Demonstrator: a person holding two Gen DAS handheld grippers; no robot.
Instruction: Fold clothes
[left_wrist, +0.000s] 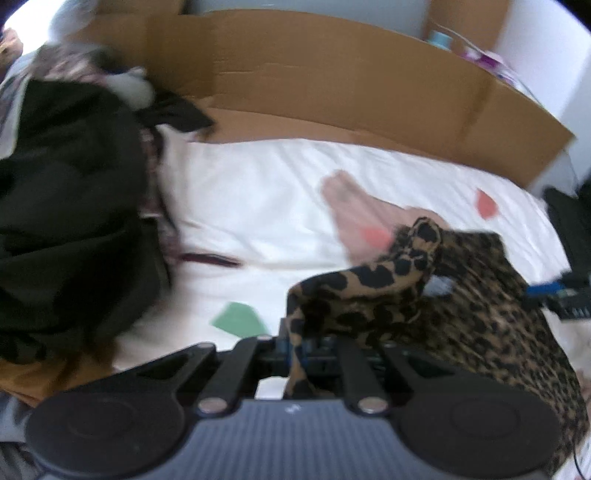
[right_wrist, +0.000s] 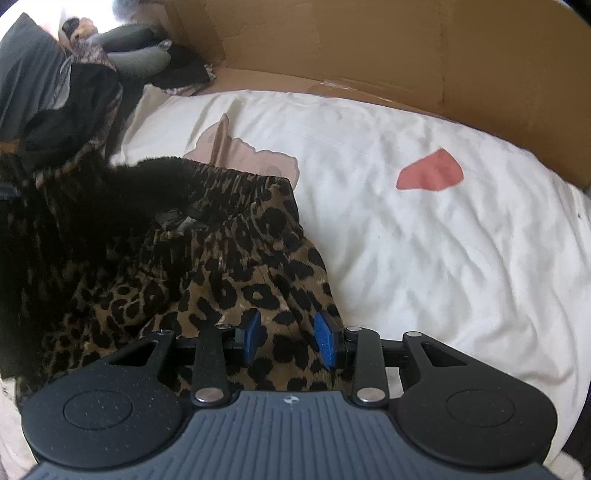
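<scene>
- Leopard-print garment (right_wrist: 207, 280), brown with black spots, lies bunched on a white sheet (right_wrist: 424, 251); in the right wrist view it fills the 8 to 10 o'clock area, its elastic waistband toward 11 o'clock.
- Left tongs (left_wrist: 295, 350): jaws closed tight on a fold of the garment, which rises from the grip toward 1 o'clock. This view is blurred.
- Right tongs (right_wrist: 287, 341): jaws stand partly apart, blue pads (right_wrist: 327, 345) showing, the garment beneath them. No cloth is pinched between the pads.
- Dark clothes pile (left_wrist: 70, 206) sits at 9 o'clock in the left wrist view.
- Cardboard wall (right_wrist: 369, 48) borders the sheet at 12 o'clock.
- Sheet carries a red patch (right_wrist: 430, 171) at 2 o'clock and a green patch (left_wrist: 238, 319).
</scene>
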